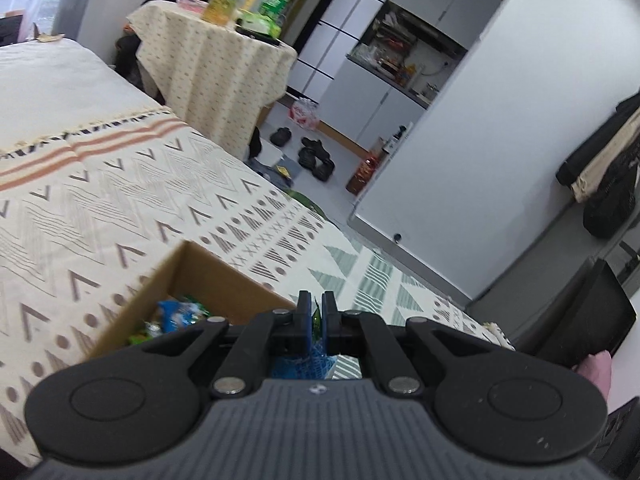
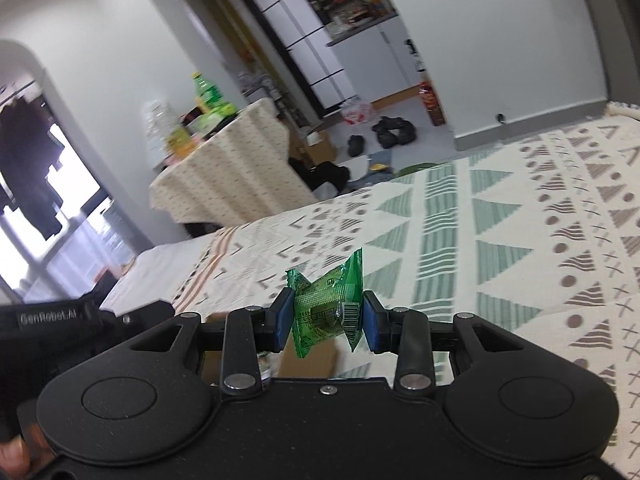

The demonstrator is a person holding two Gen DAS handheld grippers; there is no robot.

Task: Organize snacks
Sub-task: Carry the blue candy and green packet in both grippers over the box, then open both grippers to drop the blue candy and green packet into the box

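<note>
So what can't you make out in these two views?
- Left wrist: what the left gripper pinches; only a green sliver shows between the nearly shut pads.
- Left wrist: the cardboard box contents, blurred and partly behind the gripper.
- Right wrist: print on the green snack packet, too small.

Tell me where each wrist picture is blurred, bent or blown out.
Left wrist view: fisheye bends the walls; the cardboard box and its snacks look soft. Right wrist view: the window at left is blown out, the bedspread smeared, the green snack packet fairly sharp.

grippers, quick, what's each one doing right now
Left gripper: shut on a thin green wrapper.
Right gripper: shut on a green snack packet, held above the bed.
</note>
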